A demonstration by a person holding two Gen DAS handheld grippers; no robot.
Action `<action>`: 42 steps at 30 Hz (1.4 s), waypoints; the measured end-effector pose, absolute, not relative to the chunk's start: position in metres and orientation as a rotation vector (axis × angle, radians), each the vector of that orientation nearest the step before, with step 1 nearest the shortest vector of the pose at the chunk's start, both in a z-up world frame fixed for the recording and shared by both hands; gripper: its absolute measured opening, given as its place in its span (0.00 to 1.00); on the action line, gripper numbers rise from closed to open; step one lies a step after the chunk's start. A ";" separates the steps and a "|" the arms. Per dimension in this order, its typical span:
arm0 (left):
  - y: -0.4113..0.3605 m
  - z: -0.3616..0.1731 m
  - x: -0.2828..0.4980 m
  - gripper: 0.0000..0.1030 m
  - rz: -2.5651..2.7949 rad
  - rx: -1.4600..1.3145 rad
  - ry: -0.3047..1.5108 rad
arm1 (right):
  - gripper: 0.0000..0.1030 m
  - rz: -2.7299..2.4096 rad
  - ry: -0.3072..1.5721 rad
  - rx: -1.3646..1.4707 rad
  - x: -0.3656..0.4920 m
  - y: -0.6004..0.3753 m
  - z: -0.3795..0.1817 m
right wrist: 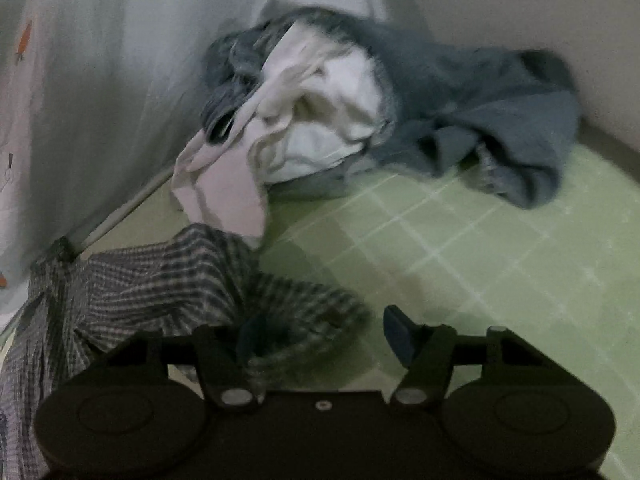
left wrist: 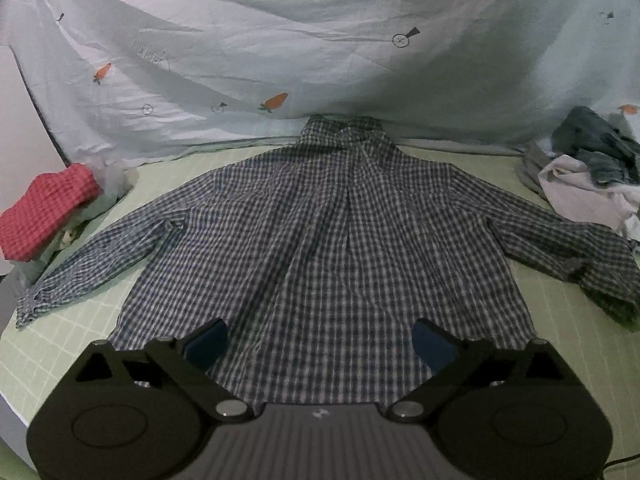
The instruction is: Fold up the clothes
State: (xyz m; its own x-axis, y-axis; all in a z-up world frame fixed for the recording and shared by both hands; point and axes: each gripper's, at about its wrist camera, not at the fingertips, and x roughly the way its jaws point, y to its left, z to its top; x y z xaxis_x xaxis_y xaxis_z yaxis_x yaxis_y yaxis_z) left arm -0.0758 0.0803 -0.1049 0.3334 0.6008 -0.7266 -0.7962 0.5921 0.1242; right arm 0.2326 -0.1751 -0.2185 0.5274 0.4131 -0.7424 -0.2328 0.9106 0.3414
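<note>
Lying spread on its front across the green gridded mat [left wrist: 80,360], the checked shirt [left wrist: 332,232] has its collar toward the far edge and both sleeves flung outward, the hem nearest the left gripper [left wrist: 320,344]. That gripper hangs over the middle of the hem with its fingers wide apart and nothing between them. The right gripper [right wrist: 324,340] sits at the cuff of the right sleeve [right wrist: 280,312], also spread wide; one blue pad looks sunk into or just behind the bunched cuff cloth while the other stands over bare mat, so the sleeve is not pinched yet, though the blur makes contact hard to judge. My guess is the sleeve is about to be folded in across the back. The risk lies close by: the sleeve end runs right up to a pale garment [right wrist: 224,184] at the edge of the heap of unfolded clothes [right wrist: 460,112], grey and white, and a careless closing could catch that cloth along with the cuff and drag it onto the shirt. A grip on only one layer of the crumpled cuff would leave the sleeve twisted. On the far left a folded red checked piece [left wrist: 48,208] lies beside the other sleeve, and a carrot-print sheet [left wrist: 280,40] hangs behind everything.
</note>
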 end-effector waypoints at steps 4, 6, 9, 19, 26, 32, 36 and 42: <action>0.086 -0.103 -0.065 0.95 0.947 -0.295 0.831 | 0.38 0.421 0.981 0.109 0.238 -0.153 -0.231; 0.088 -0.104 -0.061 0.95 0.947 -0.296 0.842 | 0.10 0.439 0.953 0.041 0.237 -0.147 -0.232; 0.090 -0.105 -0.051 0.95 0.937 -0.277 0.858 | 0.10 0.409 0.824 -0.006 0.226 -0.154 -0.217; 0.095 -0.110 -0.020 0.95 0.856 -0.232 0.892 | 0.28 0.117 0.662 -0.122 0.196 -0.198 -0.213; 0.093 -0.111 -0.019 0.95 0.846 -0.221 0.893 | 0.61 0.067 0.773 0.062 0.209 -0.222 -0.226; 0.096 -0.111 -0.028 0.95 0.888 -0.262 0.882 | 0.25 0.080 0.829 0.111 0.229 -0.223 -0.237; 0.098 -0.108 -0.039 0.95 0.923 -0.271 0.866 | 0.27 0.051 0.797 0.025 0.229 -0.221 -0.234; 0.100 -0.106 -0.070 0.95 0.987 -0.294 0.842 | 0.75 0.054 0.755 -0.074 0.217 -0.214 -0.223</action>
